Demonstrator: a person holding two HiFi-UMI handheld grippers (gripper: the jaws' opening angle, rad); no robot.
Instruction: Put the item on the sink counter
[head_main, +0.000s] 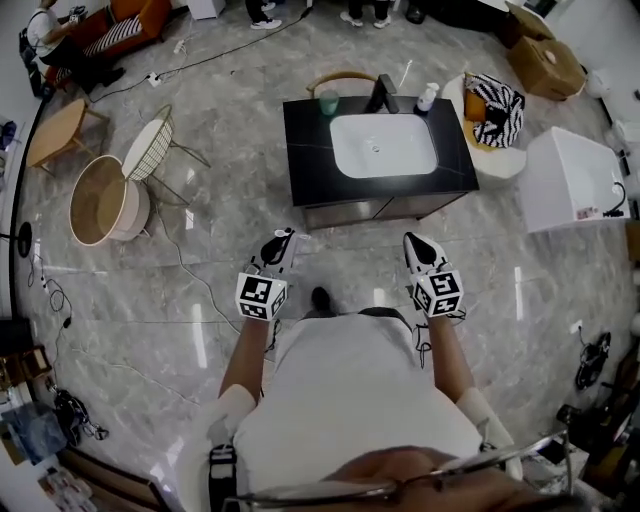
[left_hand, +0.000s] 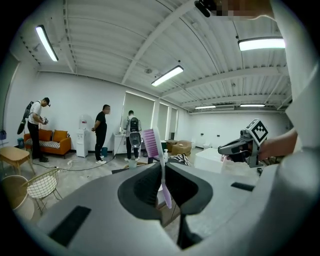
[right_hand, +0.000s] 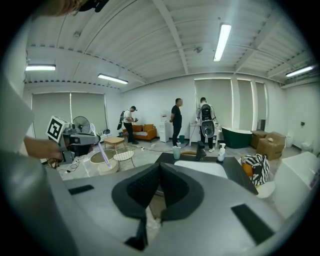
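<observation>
A pink toothbrush (left_hand: 161, 165) stands upright between the jaws of my left gripper (left_hand: 162, 175), which is shut on its handle with the bristled head above the jaws. In the head view the left gripper (head_main: 281, 243) and the right gripper (head_main: 415, 246) hang side by side over the floor, just short of the black sink counter (head_main: 305, 150) with its white basin (head_main: 383, 146). My right gripper (right_hand: 159, 171) is shut with nothing in it. The right gripper view shows the counter (right_hand: 235, 170) ahead and the toothbrush (right_hand: 104, 155) off to the left.
On the counter's back edge stand a green cup (head_main: 328, 101), a dark faucet (head_main: 382, 94) and a soap bottle (head_main: 427, 97). A striped bag (head_main: 493, 108) and a white tub (head_main: 570, 180) lie to the right. At left are a wire chair (head_main: 150, 148), a round basket (head_main: 100, 200) and floor cables.
</observation>
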